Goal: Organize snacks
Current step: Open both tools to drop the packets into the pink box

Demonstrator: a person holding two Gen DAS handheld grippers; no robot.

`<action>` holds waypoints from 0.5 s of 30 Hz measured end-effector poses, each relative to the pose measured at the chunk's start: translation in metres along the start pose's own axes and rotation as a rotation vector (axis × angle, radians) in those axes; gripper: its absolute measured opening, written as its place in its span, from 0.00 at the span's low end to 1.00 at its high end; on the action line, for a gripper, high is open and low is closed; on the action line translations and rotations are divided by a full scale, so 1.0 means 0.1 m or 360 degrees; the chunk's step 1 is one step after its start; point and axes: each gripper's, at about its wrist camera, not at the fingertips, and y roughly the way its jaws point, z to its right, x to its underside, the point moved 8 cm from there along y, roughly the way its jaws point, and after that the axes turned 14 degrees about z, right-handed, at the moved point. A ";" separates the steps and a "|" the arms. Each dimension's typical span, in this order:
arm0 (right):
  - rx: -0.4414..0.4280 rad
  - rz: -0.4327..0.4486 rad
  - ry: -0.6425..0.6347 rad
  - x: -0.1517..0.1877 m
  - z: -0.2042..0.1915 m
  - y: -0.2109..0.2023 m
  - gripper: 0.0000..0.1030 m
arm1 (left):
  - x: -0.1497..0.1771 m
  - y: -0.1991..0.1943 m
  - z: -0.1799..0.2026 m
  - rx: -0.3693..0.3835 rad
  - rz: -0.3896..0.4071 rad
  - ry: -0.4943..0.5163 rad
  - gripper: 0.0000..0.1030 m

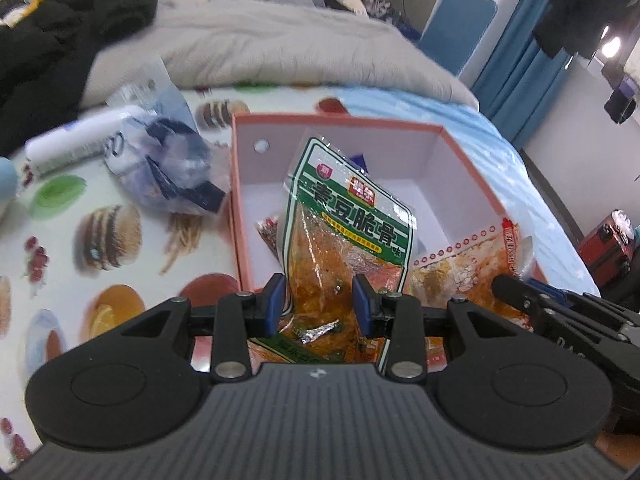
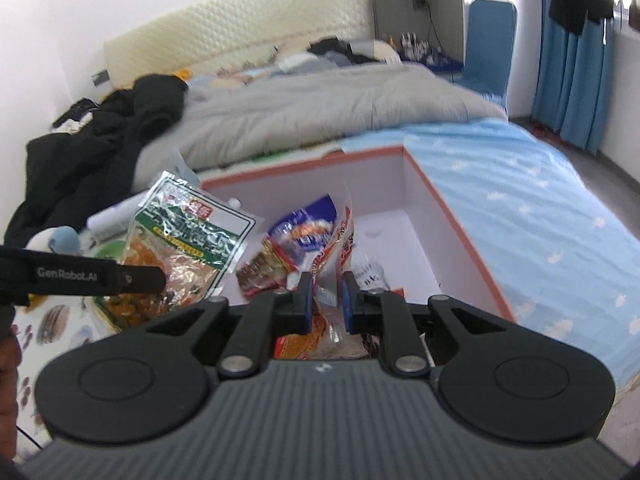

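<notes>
Left gripper (image 1: 320, 300) is clamping one green packet (image 1: 352, 220) over the box (image 1: 468, 168); right gripper (image 2: 326, 300) is pinching one red packet (image 2: 340, 236) there. Two more packets are lying inside.

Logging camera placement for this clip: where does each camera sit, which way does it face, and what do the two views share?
Left wrist: on the left gripper, looking down its fingers at the green snack pouch it holds over the pink box; the right gripper's tip shows at right.
Right wrist: on the right gripper, facing the box and bed, clamped on a red-and-white snack pouch; the left gripper's finger crosses at left.
Shared: box, green pouch, grey duvet, blue curtains.
</notes>
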 end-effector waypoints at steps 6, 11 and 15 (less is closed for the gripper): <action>0.0042 -0.0100 0.0010 0.15 0.12 0.32 0.17 | 0.11 0.35 -0.01 0.0025 -0.0090 -0.0045 0.40; 0.0079 -0.0163 0.0066 0.24 0.23 0.43 0.20 | 0.16 0.42 -0.01 0.0039 -0.0119 -0.0050 0.41; 0.0123 -0.0168 0.0070 0.25 0.29 0.43 0.28 | 0.09 0.34 0.02 0.0047 -0.0074 -0.0014 0.50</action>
